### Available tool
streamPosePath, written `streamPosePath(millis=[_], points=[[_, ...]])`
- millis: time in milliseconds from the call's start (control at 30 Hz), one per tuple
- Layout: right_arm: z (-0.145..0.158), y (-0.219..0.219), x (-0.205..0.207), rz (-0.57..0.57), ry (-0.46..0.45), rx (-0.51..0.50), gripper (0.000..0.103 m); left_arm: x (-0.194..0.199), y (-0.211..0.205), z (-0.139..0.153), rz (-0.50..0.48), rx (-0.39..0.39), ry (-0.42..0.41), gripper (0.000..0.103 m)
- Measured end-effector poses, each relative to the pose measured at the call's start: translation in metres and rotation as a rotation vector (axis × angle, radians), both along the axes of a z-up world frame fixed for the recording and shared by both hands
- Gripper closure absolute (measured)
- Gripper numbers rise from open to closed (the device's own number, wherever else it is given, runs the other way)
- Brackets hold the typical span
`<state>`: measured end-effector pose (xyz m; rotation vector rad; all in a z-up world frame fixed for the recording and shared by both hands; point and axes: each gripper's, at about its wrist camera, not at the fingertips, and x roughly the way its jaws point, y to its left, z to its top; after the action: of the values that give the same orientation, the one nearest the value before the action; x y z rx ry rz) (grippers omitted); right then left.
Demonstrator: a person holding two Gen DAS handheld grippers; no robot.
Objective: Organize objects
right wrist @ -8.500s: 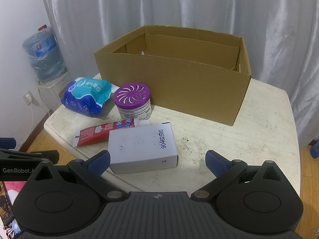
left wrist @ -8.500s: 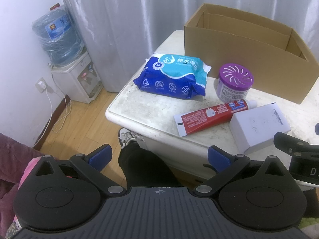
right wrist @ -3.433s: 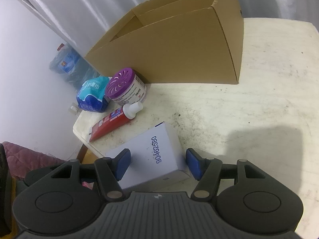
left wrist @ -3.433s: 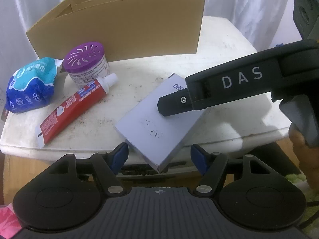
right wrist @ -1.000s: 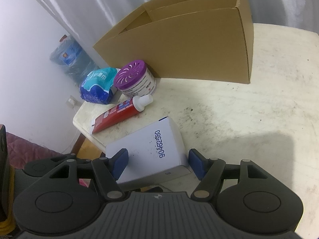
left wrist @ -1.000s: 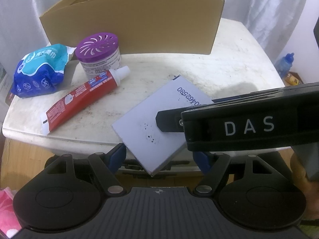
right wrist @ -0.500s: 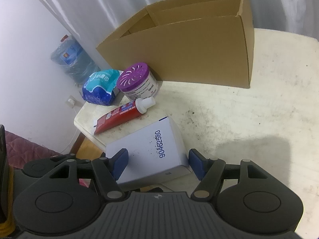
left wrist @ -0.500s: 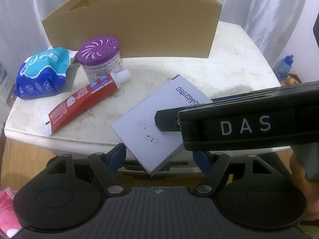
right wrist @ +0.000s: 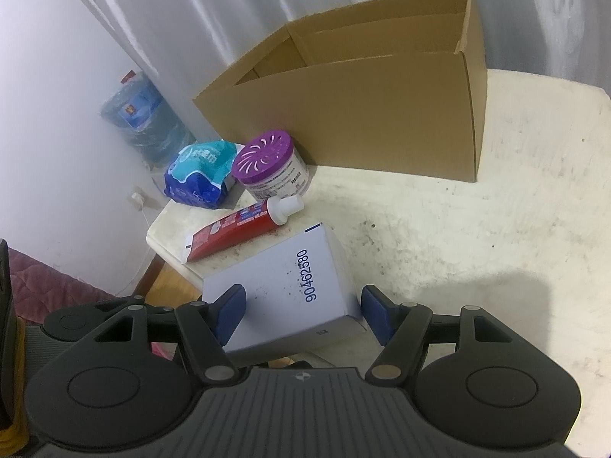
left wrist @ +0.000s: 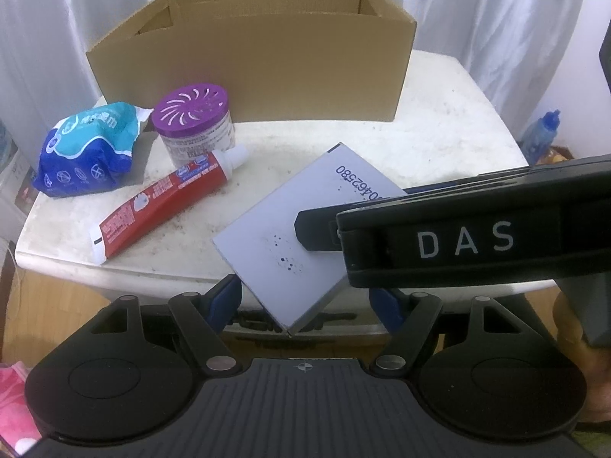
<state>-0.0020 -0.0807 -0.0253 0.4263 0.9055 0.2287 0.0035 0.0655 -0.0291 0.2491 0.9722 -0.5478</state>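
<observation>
— Nearest the table's front edge, what does the inspector record?

— White box (right wrist: 290,290), numbered 90462580, tilted, with one corner projecting past the edge of the white table (right wrist: 477,236). Right gripper (right wrist: 299,311) straddles that box: its blue pads (right wrist: 229,307) stand on either side of it, jaws closed in to the box's width. Firm contact on the right-hand pad cannot be confirmed from the right wrist view.

— And the left gripper?

— Left gripper (left wrist: 305,297) sits at the overhanging corner of the white box (left wrist: 282,236), jaws spread with a blue pad on each side of that corner. Whether either pad touches the box cannot be told. The right tool's black finger, marked DAS, lies across the box's top face.

— Remaining items, relative to the white box?

— Red toothpaste tube (left wrist: 164,206) lies just beside it on the left, cap pointing toward the cardboard box (left wrist: 259,65). Purple-lidded jar (left wrist: 196,128) stands beyond the tube, close against the carton's front wall. Blue wipes pack (left wrist: 88,152) rests left of the jar. The carton stands open at the back of the table, well apart from the white box.
</observation>
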Motion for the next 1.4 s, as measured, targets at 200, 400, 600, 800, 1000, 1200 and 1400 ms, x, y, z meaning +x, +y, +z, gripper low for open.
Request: streamPosePath(millis=[200,400,600,800,1000,1200,1400], points=[[0.005,0.000,-0.002,-0.001,-0.012,-0.003,0.032,-0.003,0.000,0.004,0.001,-0.003,-0.013,0.030],[0.010,0.001,-0.005,0.000,-0.029,-0.011,0.032,-0.006,0.001,0.007,0.002,-0.007,-0.028,0.030],[0.017,0.002,-0.009,0.001,-0.045,-0.022,0.032,-0.009,0.002,0.011,0.011,-0.013,-0.051,0.030],[0.022,0.005,-0.011,0.005,-0.059,-0.032,0.032,-0.014,0.005,0.014,0.017,-0.019,-0.064,0.030],[0.026,0.008,-0.013,0.007,-0.073,-0.040,0.032,-0.016,0.006,0.017,0.030,-0.026,-0.081,0.030],[0.031,0.010,-0.016,0.010,-0.091,-0.049,0.032,-0.019,0.008,0.022,0.036,-0.029,-0.098,0.030],[0.038,0.011,-0.016,0.012,-0.113,-0.048,0.032,-0.021,0.010,0.029,0.047,-0.031,-0.131,0.030]])
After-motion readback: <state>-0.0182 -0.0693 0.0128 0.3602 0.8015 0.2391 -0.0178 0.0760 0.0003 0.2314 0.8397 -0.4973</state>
